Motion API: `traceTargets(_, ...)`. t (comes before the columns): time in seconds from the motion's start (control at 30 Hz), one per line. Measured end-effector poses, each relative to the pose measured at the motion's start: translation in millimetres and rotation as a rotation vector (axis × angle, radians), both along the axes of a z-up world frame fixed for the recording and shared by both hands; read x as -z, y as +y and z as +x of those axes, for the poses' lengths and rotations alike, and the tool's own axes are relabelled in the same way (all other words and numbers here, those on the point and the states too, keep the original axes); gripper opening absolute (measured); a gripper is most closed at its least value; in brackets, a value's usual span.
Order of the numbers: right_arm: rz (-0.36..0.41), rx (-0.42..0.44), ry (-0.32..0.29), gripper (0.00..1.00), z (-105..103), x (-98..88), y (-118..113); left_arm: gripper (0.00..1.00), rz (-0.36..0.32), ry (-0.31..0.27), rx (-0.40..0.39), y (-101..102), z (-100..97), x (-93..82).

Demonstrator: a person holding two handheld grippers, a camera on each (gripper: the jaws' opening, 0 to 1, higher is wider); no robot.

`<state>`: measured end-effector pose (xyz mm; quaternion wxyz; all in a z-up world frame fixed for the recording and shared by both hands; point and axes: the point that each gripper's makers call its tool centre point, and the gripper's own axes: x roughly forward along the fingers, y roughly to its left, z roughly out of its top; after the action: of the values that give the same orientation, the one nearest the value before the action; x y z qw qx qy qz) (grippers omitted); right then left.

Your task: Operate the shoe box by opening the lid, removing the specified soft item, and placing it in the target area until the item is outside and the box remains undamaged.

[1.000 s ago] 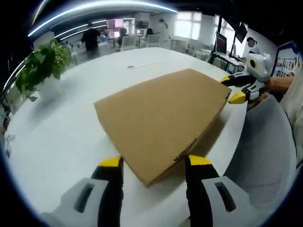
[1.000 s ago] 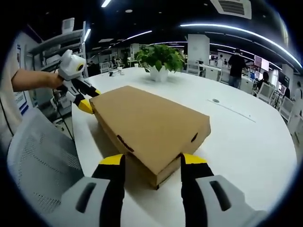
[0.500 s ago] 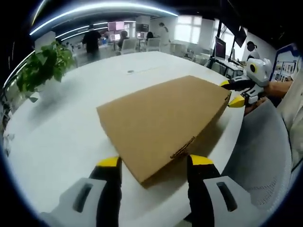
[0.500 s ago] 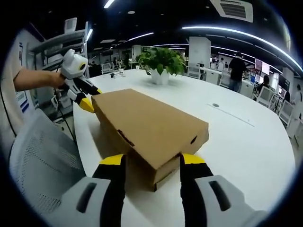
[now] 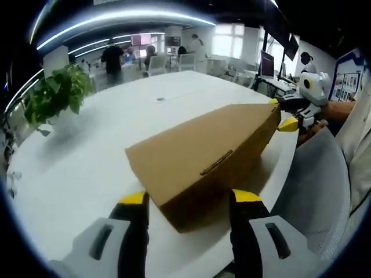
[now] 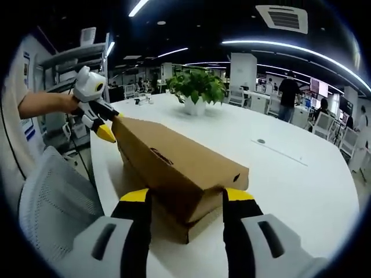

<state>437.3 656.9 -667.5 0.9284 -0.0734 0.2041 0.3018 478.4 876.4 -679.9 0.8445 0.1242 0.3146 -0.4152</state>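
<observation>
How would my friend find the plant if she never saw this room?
Start at the big white table. Go past the brown cardboard box to the far side, where a potted plant stands. It is the only leafy green thing there, in a small white pot.

Both views are lit brightly by ceiling light strips [image 5: 116,14]. A soft shadow is cast under the cardboard box [image 6: 174,165]. Straight lines are bent near the edges.

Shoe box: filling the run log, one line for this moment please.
stage: lid opening | lid: front edge raised | left gripper: open, at corner | right gripper: open, at corner | table
</observation>
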Motion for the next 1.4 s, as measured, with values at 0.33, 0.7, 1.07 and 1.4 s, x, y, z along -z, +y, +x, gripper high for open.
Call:
traceTargets(0.33, -0.007, -0.015, -0.043, 0.48, 8.7, -19.5, -0.5, 0.51, -0.004, -0.052, -0.014, -0.3, 9.0, -22.2)
traceTargets(0.7, -0.013, -0.021, -0.083, 0.49, 23.4, -36.3, -2.9, 0.45, -0.014, -0.108, -0.043, -1.9, 25.3, -42.4)
traceTargets(1.07, -0.03, -0.027, -0.115, 0.48, 39.9, -46.4, -7.1, 0.34, -0.016, -0.153, -0.086, -0.1, 47.3, -56.5)
traceTargets(1.4, -0.031, -0.025, -0.131, 0.48, 53.2, -53.0, -10.4, 0.2, -0.006, -0.187, -0.144, 4.8, 70.3, -65.1)
